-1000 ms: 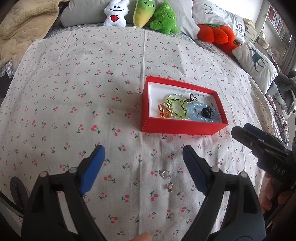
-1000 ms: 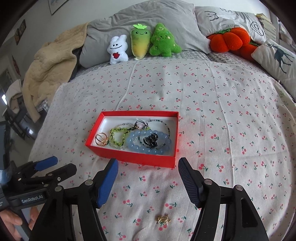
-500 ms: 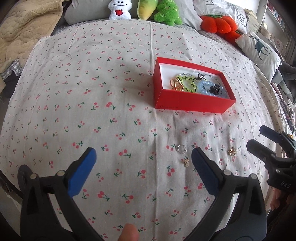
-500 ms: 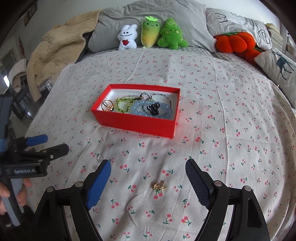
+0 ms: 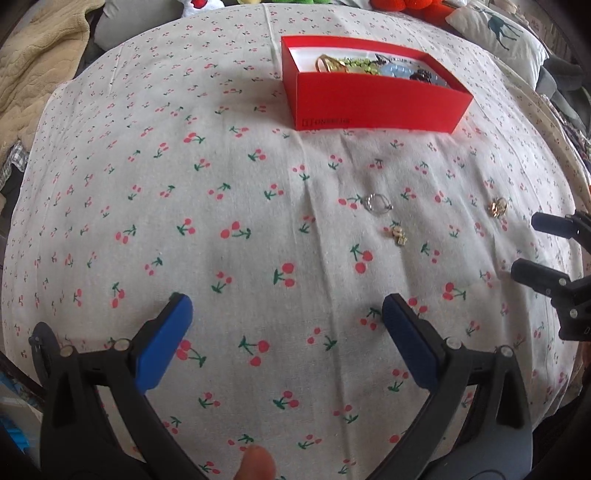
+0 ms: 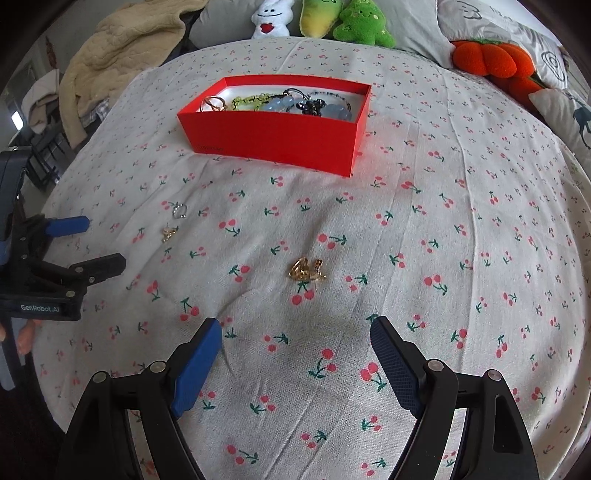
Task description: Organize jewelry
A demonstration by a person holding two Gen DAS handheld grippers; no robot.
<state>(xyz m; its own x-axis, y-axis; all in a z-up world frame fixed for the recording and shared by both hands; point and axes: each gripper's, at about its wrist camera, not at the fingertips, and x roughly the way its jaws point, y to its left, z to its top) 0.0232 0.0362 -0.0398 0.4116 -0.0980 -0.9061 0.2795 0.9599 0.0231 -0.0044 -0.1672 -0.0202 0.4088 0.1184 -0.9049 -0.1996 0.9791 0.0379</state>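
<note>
An open red box [image 5: 373,99] [image 6: 273,136] on the cherry-print bedsheet holds gold rings, a green bracelet, blue beads and a black piece. Three loose pieces lie on the sheet in front of it: a silver ring [image 5: 377,204] [image 6: 179,210], a small gold charm [image 5: 399,235] [image 6: 168,233] and a gold ornament [image 5: 497,207] [image 6: 306,270]. My left gripper [image 5: 286,306] [image 6: 98,243] hangs open low over the sheet, with ring and charm ahead to its right. My right gripper [image 6: 295,325] [image 5: 528,243] is open, the gold ornament just beyond its fingertips. Neither holds anything.
Plush toys [image 6: 325,18] and grey pillows line the head of the bed. An orange pumpkin cushion [image 6: 487,59] lies far right, a beige blanket [image 6: 122,48] far left. A person's fingertip [image 5: 256,461] shows under the left gripper. The bed edge drops off at left.
Both grippers have sunk toward the sheet and their jaws stand wider. The box has slid up in both views, and the loose pieces now lie nearer the fingertips.
</note>
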